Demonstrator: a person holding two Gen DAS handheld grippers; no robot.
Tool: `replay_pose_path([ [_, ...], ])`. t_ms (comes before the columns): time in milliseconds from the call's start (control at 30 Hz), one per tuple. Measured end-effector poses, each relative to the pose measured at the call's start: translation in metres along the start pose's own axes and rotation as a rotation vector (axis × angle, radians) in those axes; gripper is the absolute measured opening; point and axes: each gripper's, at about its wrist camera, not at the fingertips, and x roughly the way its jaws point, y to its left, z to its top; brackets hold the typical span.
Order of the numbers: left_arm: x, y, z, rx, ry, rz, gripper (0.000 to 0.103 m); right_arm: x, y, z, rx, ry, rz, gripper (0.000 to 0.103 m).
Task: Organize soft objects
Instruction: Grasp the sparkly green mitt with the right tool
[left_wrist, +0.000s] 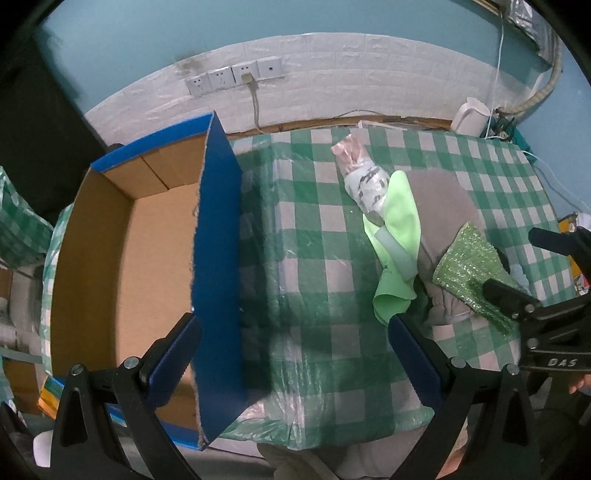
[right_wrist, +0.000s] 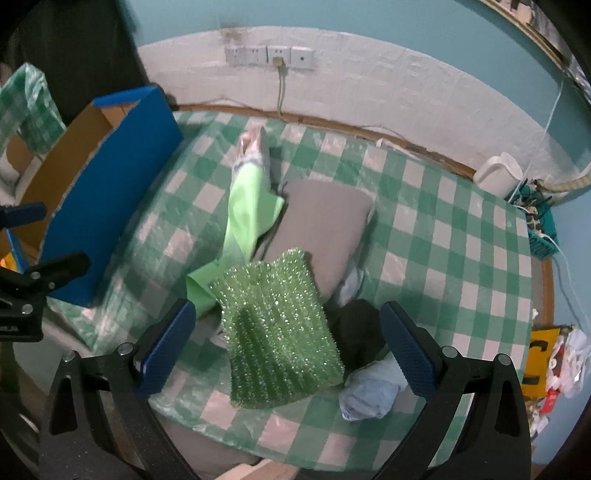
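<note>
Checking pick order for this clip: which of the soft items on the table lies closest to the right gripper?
The glittery green scrubbing cloth: it lies between the open fingers of the right gripper, while the grey cloth and light green cloth sit farther back.

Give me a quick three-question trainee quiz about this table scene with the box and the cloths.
1. True or false: the cardboard box already has cloths in it.
2. Which thing lies between the open fingers of the right gripper? A) the sparkly green scrub cloth B) the grey cloth C) a white jug
3. Fill in: the light green cloth lies on the side of the grey cloth that faces the ____.

Key: 1. False, what shows of its inside is bare. 2. A. 3. Box.
</note>
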Motion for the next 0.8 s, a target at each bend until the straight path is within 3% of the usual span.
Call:
replay_pose_path([
  [300, 0.016, -0.005, 0.006, -0.006, 0.028, -0.008, 0.101, 0.035, 0.004, -0.001, -0.036, 0.062, -0.033, 0.086],
  [433, 0.022, -0.008, 0.007, -0.006, 0.042, -0.014, 0.101, 0.046, -0.001, -0.003, -0.034, 0.090, -0.010, 0.071],
  [533, 0.025, -0.012, 0.007, -0.001, 0.046, -0.012, 0.101, 0.048, -0.003, -0.004, -0.035, 0.104, 0.015, 0.052],
  [800, 0.028, -0.020, 0.007, 0.010, 0.055, -0.014, 0.101, 0.036, -0.014, -0.002, 0.008, 0.072, 0.069, 0.031],
])
